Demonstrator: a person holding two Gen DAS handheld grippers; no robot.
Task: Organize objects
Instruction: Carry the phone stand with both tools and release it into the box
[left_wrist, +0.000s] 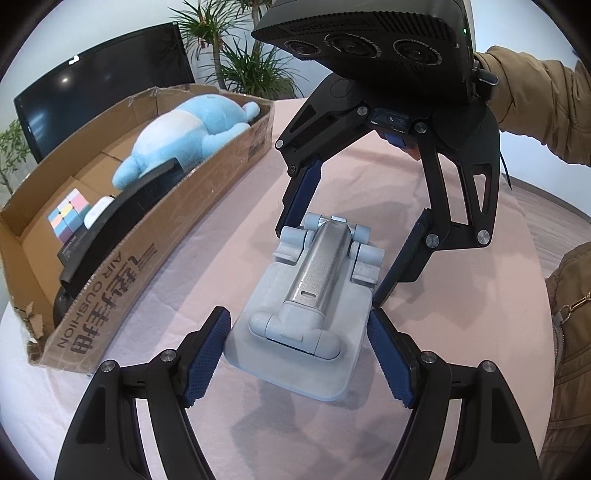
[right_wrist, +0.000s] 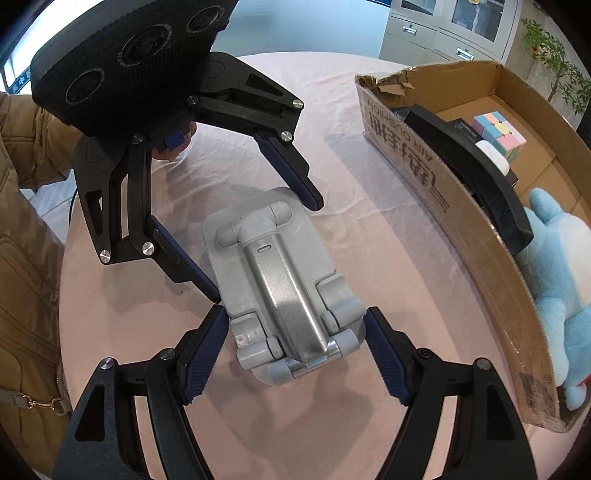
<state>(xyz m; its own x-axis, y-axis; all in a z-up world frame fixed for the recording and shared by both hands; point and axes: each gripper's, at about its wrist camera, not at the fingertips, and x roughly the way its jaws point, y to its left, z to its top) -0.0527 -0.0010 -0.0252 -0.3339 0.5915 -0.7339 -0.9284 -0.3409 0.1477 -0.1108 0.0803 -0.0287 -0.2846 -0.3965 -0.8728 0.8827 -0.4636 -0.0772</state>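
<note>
Now, the folded grey phone stand (left_wrist: 306, 306) lies flat on the pink tablecloth (left_wrist: 184, 258), and both tools straddle it from opposite ends. The left gripper (left_wrist: 297, 356) has its jaws apart around the wide base end; the right gripper (right_wrist: 295, 356) sits apart too, flanking the hinged end, pads close but whether they press I cannot tell. Probably a two-handed lift, since it's broad. Just beside waits the cardboard box (left_wrist: 122, 273), already holding a blue plush toy (left_wrist: 184, 136), a pastel cube (left_wrist: 68, 218) and a black case (left_wrist: 122, 214).

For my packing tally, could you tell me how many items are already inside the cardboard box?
4 visible: blue plush, pastel cube, white case, long black object; more may be hidden.
</note>
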